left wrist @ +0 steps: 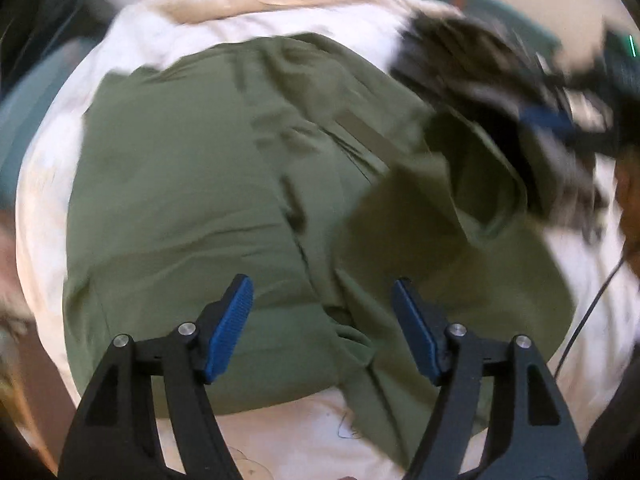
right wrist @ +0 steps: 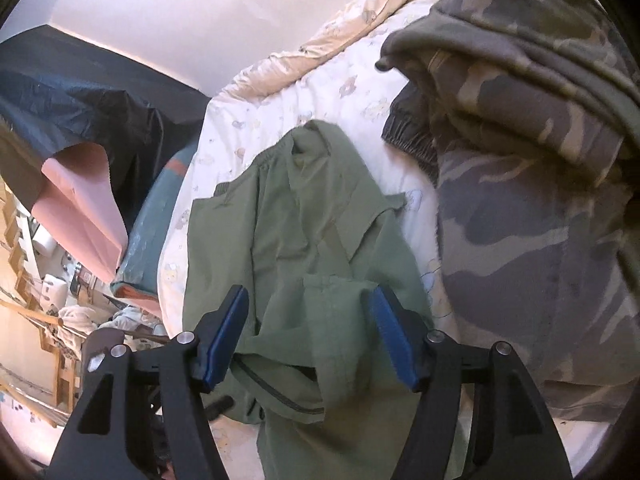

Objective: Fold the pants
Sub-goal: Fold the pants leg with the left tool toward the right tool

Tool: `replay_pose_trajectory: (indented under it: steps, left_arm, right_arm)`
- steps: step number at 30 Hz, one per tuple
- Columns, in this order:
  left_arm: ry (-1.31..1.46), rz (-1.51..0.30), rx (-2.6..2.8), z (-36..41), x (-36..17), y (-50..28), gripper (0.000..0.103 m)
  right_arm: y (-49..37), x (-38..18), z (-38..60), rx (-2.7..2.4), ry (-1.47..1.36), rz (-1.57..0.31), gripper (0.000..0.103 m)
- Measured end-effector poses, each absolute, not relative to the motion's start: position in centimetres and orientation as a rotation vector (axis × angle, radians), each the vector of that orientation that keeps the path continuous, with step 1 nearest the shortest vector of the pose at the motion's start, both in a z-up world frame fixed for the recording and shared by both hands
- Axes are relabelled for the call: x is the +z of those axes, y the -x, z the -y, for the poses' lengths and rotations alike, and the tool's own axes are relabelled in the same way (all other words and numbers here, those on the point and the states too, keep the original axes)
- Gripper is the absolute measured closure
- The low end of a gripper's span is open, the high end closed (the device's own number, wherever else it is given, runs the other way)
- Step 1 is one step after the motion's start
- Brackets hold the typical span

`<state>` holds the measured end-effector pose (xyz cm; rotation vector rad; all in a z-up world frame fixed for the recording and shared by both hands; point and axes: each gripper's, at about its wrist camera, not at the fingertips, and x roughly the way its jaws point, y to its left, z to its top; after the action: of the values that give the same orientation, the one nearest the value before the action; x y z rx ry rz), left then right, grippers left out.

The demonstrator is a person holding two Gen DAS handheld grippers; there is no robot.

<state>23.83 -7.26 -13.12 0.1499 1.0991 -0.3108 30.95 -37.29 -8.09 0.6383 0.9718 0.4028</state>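
The olive-green pants [right wrist: 304,216] are lying rumpled on a white bed sheet [right wrist: 320,92] with a faint printed pattern, one layer folded back over the rest; a paler strip of tape or label [left wrist: 368,136] is showing on the cloth in the left wrist view, and a dark zipper line is running along a lower fold in the right wrist view. The left gripper [left wrist: 322,328] is hanging over the pants with its blue pads spread apart and nothing pressed between them. The right gripper [right wrist: 308,340] is standing the same way, released, with a loose flap of the green cloth lying between its fingers but not pinched.

Bare sheet is showing on the side of the pants toward the bed's edge, which is running close by them, with a teal mattress side [right wrist: 160,216] below it. On the other side a heap of camouflage clothing [right wrist: 532,168] is crowding just beside them. A cream blanket [right wrist: 344,28] is bunching along the wall end of the bed.
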Motion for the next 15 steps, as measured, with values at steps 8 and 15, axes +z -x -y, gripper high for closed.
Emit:
replay_pose_trajectory:
  steps: [8, 15]
  left_arm:
    - [-0.538, -1.092, -0.543, 13.2, -14.6, -28.2, 0.034]
    - [-0.617, -1.088, -0.751, 14.8, -13.9, -31.5, 0.103]
  right_arm:
    - [-30.9, -8.0, 38.9, 0.351, -0.581, -0.978, 0.036]
    - [-31.3, -8.3, 38.0, 0.343, -0.491, -1.004, 0.036]
